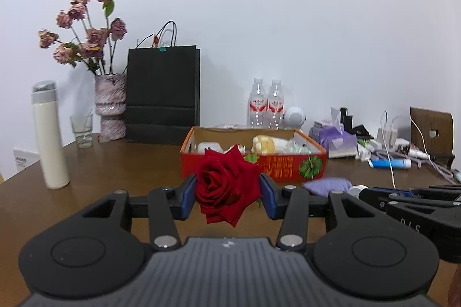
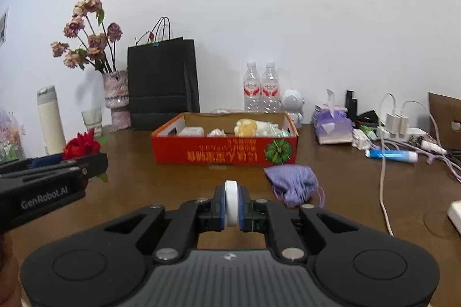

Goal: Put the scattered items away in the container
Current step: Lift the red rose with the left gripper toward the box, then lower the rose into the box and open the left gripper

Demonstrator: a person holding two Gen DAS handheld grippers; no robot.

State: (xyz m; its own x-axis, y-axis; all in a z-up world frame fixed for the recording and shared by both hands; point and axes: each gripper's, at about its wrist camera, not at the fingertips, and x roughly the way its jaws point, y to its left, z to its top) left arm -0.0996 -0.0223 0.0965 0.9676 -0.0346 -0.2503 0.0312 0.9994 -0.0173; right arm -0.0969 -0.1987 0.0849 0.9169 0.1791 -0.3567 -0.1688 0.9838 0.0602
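Observation:
My left gripper [image 1: 227, 196] is shut on a red rose [image 1: 226, 183], held above the brown table in front of the red cardboard box [image 1: 288, 165]. The rose also shows at the left of the right wrist view [image 2: 82, 145]. My right gripper [image 2: 232, 206] is shut on a white round disc [image 2: 231, 201], held on edge, a short way before the box [image 2: 224, 155]. The box holds several white and yellow items. A purple knitted pouch [image 2: 294, 184] lies on the table right of my right gripper, near the box's front right corner.
At the back stand a black paper bag [image 2: 161, 82], a vase of dried flowers [image 2: 116, 99], a glass [image 2: 92, 119], a white flask [image 2: 51, 122] and two water bottles [image 2: 260, 88]. Right side: purple tissue pack [image 2: 334, 128], chargers, cables, a blue tube [image 2: 390, 155].

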